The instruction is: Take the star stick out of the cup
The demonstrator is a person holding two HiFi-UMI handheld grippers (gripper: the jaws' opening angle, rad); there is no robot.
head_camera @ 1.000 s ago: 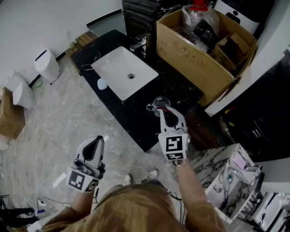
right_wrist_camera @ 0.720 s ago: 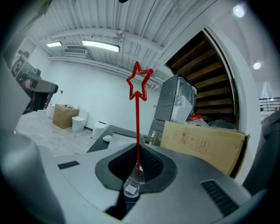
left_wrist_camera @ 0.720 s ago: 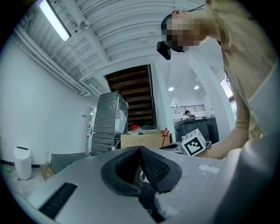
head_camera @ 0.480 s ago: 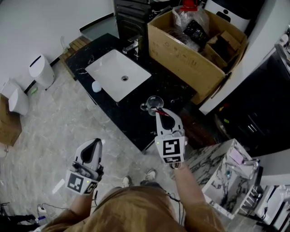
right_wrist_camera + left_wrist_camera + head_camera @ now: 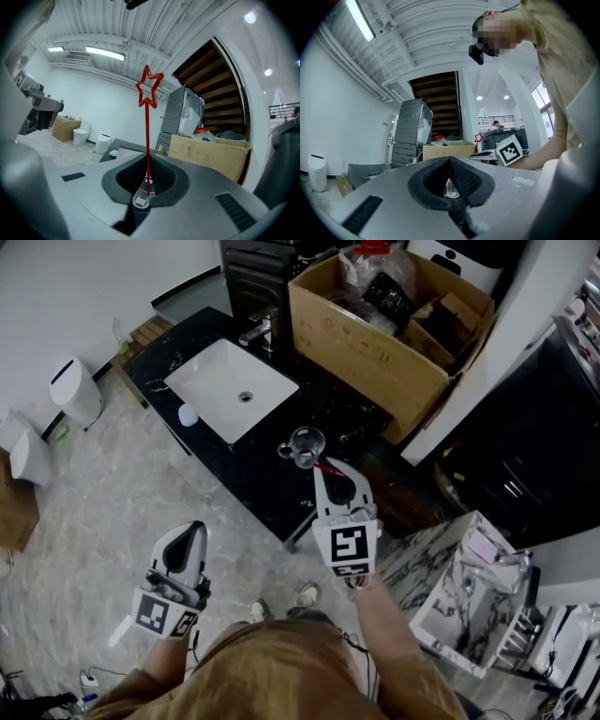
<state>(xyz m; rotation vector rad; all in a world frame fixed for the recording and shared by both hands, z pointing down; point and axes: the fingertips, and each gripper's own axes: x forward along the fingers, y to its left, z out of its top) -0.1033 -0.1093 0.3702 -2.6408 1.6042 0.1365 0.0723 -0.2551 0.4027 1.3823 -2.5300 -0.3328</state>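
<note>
The right hand-held gripper (image 5: 323, 472), clamped shut on the star stick (image 5: 146, 136), has lifted away from the cup (image 5: 306, 444) just ahead; the stick looks free.

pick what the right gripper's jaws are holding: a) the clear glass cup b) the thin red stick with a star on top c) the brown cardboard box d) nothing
B: the thin red stick with a star on top stands upright, pinched in the shut jaws of the right gripper.

Red star stick (image 5: 147, 136), clear cup (image 5: 306, 442), black white-veined counter (image 5: 262, 474).
</note>
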